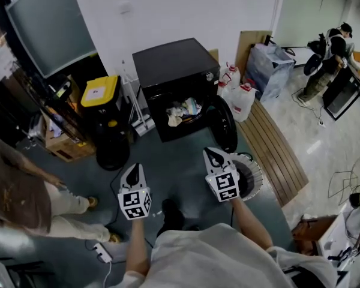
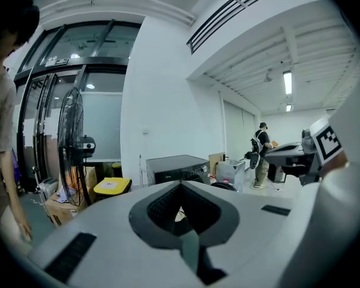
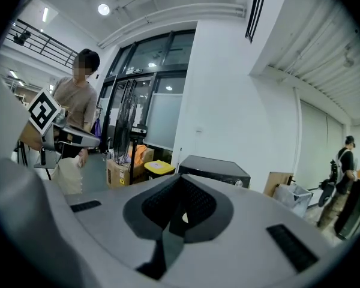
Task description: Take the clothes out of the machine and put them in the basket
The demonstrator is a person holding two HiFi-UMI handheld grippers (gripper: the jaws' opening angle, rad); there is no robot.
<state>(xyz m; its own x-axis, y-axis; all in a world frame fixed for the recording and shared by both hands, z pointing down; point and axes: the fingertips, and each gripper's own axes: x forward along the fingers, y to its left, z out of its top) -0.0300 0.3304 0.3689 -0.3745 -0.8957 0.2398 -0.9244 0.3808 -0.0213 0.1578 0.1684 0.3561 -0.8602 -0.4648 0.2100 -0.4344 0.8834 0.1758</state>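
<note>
The open black machine [image 1: 179, 71] held crumpled clothes [image 1: 183, 111]; the white basket [image 1: 257, 171] stood near it. My left gripper [image 1: 132, 169] and right gripper [image 1: 213, 155] were closed, empty.

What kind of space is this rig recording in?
Probably a lab or workshop set-up rather than a home laundry. A black washing machine stands against a bare white wall, with cardboard boxes and a pedestal fan beside it. Another person works at equipment in the far corner.

Basket [image 1: 255, 174] half behind right tongs [image 1: 213, 155], clothes [image 1: 183, 110] too small to tell apart
</note>
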